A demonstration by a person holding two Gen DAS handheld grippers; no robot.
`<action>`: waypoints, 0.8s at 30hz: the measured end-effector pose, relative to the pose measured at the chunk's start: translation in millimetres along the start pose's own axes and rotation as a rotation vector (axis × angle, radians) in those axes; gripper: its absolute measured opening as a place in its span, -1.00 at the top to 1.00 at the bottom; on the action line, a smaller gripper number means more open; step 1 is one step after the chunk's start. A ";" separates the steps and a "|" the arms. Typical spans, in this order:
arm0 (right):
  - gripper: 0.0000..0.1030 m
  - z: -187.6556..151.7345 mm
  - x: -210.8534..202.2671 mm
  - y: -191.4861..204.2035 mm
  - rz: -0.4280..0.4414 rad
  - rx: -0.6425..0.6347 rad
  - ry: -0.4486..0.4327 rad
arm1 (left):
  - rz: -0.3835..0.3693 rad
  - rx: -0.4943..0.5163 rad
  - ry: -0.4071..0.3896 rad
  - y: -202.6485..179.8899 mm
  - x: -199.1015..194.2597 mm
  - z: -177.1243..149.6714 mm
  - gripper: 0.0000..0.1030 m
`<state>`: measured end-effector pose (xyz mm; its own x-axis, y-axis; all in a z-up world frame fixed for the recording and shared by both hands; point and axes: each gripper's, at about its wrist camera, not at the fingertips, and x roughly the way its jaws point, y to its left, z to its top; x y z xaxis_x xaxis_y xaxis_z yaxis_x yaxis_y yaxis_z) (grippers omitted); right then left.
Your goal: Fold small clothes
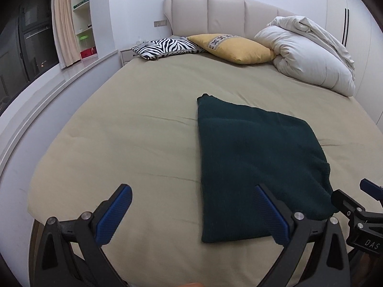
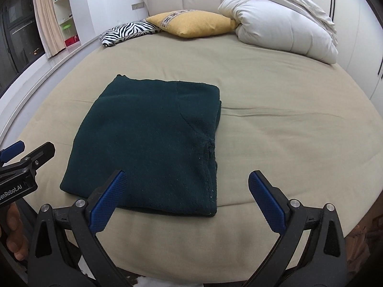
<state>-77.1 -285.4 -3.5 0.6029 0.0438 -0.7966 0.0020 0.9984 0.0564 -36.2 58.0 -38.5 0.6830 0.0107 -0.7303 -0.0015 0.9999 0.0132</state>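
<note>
A dark green knitted garment [image 1: 258, 157] lies folded into a flat rectangle on the beige bed sheet [image 1: 134, 129]. My left gripper [image 1: 194, 191] hovers open over the near edge of the bed, its right finger above the garment's near left part. In the right wrist view the same garment [image 2: 148, 143] lies ahead and to the left. My right gripper [image 2: 188, 175] is open just above its near right corner, with nothing between the fingers. The right gripper's fingertips [image 1: 369, 187] show at the edge of the left wrist view.
A zebra-print pillow [image 1: 165, 47], a yellow pillow [image 1: 237, 49] and a rolled white duvet [image 1: 308, 57] lie by the padded headboard [image 1: 227, 14]. A window ledge [image 1: 59, 88], curtain and shelves run along the left. The left gripper [image 2: 21, 153] shows at the left edge.
</note>
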 end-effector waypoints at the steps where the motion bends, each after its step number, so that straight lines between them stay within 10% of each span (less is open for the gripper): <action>1: -1.00 0.6 0.7 0.5 0.000 0.001 0.001 | 0.001 0.001 0.001 0.2 0.5 -0.3 -1.00; 24: -1.00 2.9 9.6 7.9 0.003 0.021 0.016 | 0.002 0.002 0.007 1.2 1.1 -1.8 -1.00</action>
<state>-69.0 -277.2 -8.9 0.5900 0.0471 -0.8060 0.0175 0.9973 0.0710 -36.8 59.2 -40.5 0.6780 0.0124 -0.7349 -0.0014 0.9999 0.0156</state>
